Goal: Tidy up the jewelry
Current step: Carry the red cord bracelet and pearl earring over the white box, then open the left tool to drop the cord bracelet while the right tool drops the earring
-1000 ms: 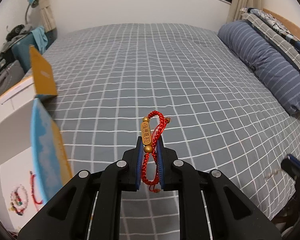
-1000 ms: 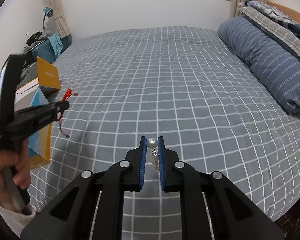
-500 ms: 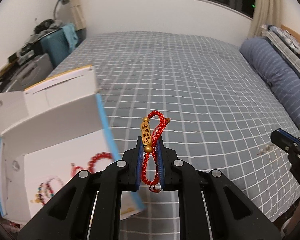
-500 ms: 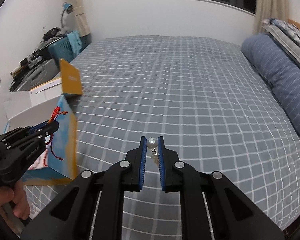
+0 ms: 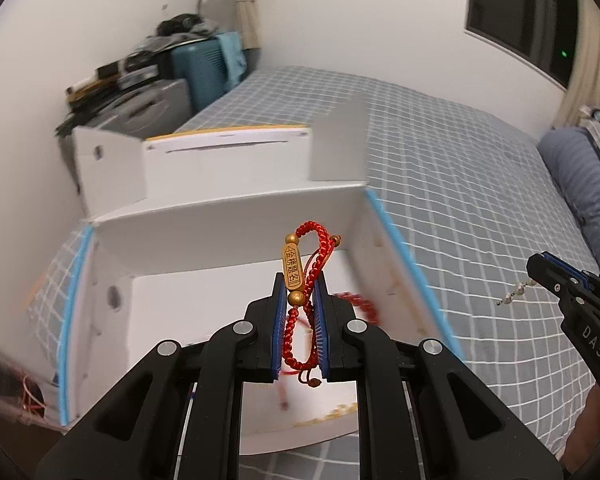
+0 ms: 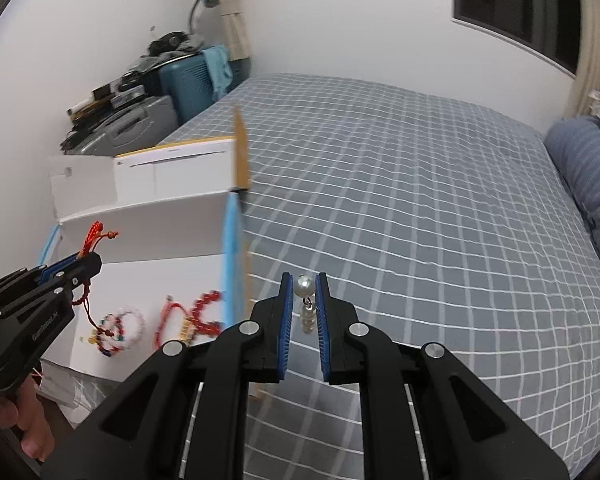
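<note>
My left gripper (image 5: 299,286) is shut on a red braided bracelet (image 5: 309,276) with a gold bar charm, held above the open white box (image 5: 228,220) on the bed. It shows at the left in the right wrist view (image 6: 88,258). My right gripper (image 6: 304,284) is shut on a pearl earring (image 6: 305,287) with small pearls dangling, over the bed just right of the box (image 6: 168,216). It shows at the right in the left wrist view (image 5: 534,270). Several beaded bracelets (image 6: 124,326) lie on the box floor.
The box has a blue-edged right wall (image 6: 232,264) and a raised lid flap (image 6: 242,152). A checked grey bed cover (image 6: 420,200) spreads to the right, with a blue striped pillow (image 6: 592,176). Cluttered suitcases (image 6: 140,120) stand by the wall at the left.
Both grippers have swung left toward the box. The left gripper now hangs over the box interior with the red bracelet. Both stay shut on their pieces.
</note>
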